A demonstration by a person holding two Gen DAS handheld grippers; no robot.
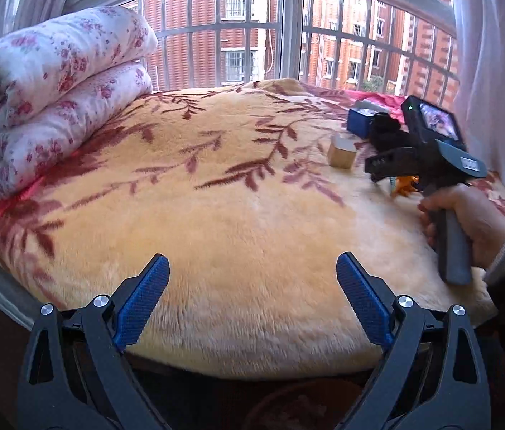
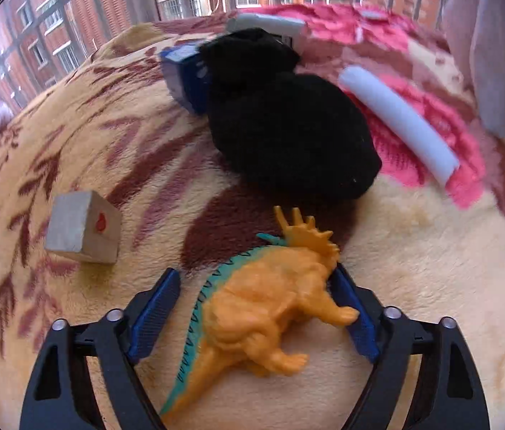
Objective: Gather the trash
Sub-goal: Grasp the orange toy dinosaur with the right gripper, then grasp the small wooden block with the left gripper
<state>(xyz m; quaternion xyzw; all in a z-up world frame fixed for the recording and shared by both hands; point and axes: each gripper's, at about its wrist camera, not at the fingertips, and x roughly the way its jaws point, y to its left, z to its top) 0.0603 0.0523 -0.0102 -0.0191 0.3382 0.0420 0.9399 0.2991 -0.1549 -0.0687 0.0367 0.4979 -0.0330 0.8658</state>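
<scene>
An orange toy dinosaur (image 2: 267, 304) with a teal back stripe lies on the beige leaf-patterned blanket (image 2: 413, 268). My right gripper (image 2: 256, 286) is open around it; the right pad touches its side and the left pad stands apart from it. In the left wrist view the right gripper (image 1: 388, 168) is held by a hand at the right, with the dinosaur (image 1: 404, 188) just below it. My left gripper (image 1: 252, 272) is open and empty over the near part of the blanket (image 1: 234, 222).
A wooden cube (image 2: 84, 227) lies left of the dinosaur. A black knitted item (image 2: 284, 122), a blue box (image 2: 184, 75) and a white foam tube (image 2: 399, 122) lie beyond. A folded floral quilt (image 1: 52, 86) sits far left by the window (image 1: 288, 32).
</scene>
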